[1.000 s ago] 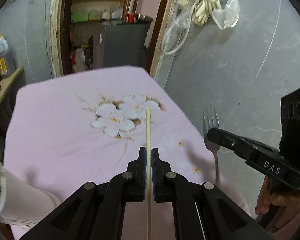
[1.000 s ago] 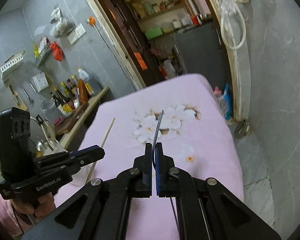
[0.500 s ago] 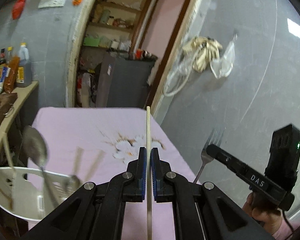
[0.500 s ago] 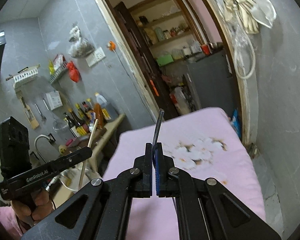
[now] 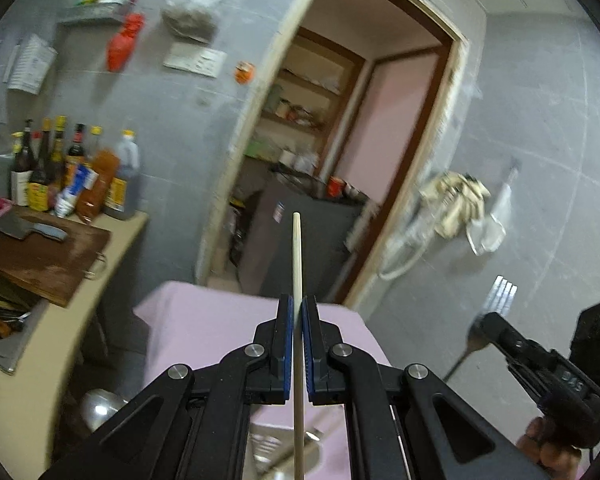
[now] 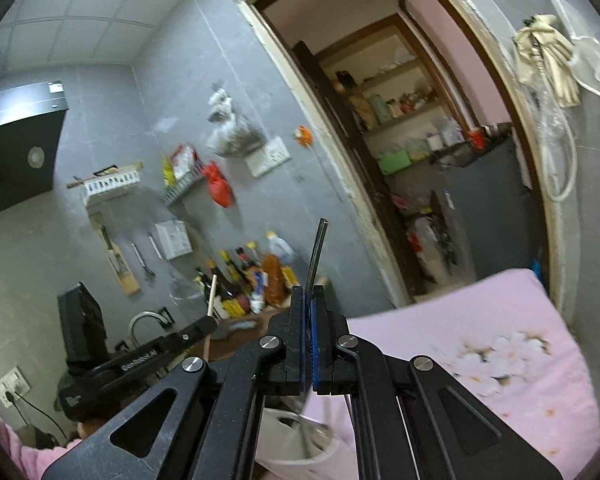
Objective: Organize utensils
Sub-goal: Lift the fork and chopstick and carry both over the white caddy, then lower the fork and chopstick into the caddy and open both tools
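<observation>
From your left wrist camera, your left gripper (image 5: 297,340) is closed down to a thin slit on a wooden chopstick (image 5: 296,264), which runs straight along the line of the fingers and pokes well past the tips, pointing up toward the doorway. I'd judge the stick light, stiff and a bit slick, so it will pivot or slide if your squeeze slackens; you hold it partway along its length, and the long free end will swing with any wrist turn. Below the jaws, blurred, a pale holder (image 5: 284,452) with what looks like a spoon bowl (image 5: 100,406) beside it sits on the pink tablecloth (image 5: 204,320). Off to the right your right gripper (image 5: 496,326) carries a metal fork (image 5: 496,300), tines up, well apart from the chopstick.

From your right wrist camera, the right gripper (image 6: 308,320) is pinched shut on the fork (image 6: 318,252), seen edge-on as a thin dark strip rising past the tips. I'd reckon it heavier than the stick, rigid and smooth, so a grip on the flat handle suits it. The white holder (image 6: 296,444) lies directly under the jaws at the tablecloth (image 6: 500,312) edge. Your left gripper (image 6: 208,326) shows at lower left with the chopstick (image 6: 211,296) standing upright.
</observation>
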`<state>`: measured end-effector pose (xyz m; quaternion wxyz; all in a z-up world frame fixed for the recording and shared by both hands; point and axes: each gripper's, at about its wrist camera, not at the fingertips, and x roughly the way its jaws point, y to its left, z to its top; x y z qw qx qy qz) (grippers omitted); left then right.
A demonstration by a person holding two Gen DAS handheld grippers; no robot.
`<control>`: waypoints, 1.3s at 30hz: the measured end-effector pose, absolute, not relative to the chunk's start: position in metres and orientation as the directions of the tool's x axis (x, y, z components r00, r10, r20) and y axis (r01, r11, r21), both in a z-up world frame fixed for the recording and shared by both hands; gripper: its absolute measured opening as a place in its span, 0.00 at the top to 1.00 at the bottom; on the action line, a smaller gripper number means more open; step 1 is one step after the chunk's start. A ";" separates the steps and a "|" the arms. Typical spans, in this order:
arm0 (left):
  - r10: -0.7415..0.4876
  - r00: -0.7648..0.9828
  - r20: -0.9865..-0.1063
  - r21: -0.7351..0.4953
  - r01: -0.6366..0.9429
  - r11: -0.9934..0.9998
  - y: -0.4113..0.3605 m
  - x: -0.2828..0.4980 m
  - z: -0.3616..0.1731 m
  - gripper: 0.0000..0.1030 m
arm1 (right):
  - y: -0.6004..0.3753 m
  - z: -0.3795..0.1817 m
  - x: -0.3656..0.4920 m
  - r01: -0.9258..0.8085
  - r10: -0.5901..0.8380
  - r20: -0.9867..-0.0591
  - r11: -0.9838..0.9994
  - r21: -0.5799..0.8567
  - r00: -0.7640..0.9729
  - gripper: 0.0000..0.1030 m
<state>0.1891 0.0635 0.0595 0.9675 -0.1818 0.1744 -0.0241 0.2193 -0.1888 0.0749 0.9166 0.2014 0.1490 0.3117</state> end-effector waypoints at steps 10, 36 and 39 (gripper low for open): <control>-0.017 0.965 -0.261 -0.423 -0.099 0.901 0.125 0.180 0.061 0.95 | -0.130 0.062 0.219 -0.546 0.675 -0.130 0.681 0.488 0.726 0.98; 0.058 0.961 -0.270 -0.409 -0.169 0.897 0.142 0.192 -0.008 0.95 | -0.084 -0.002 0.222 -0.487 0.618 -0.306 0.772 0.409 0.724 0.98; 0.061 0.962 -0.266 -0.394 -0.167 0.904 0.138 0.190 -0.009 0.95 | -0.085 -0.005 0.222 -0.483 0.614 -0.313 0.776 0.406 0.724 0.98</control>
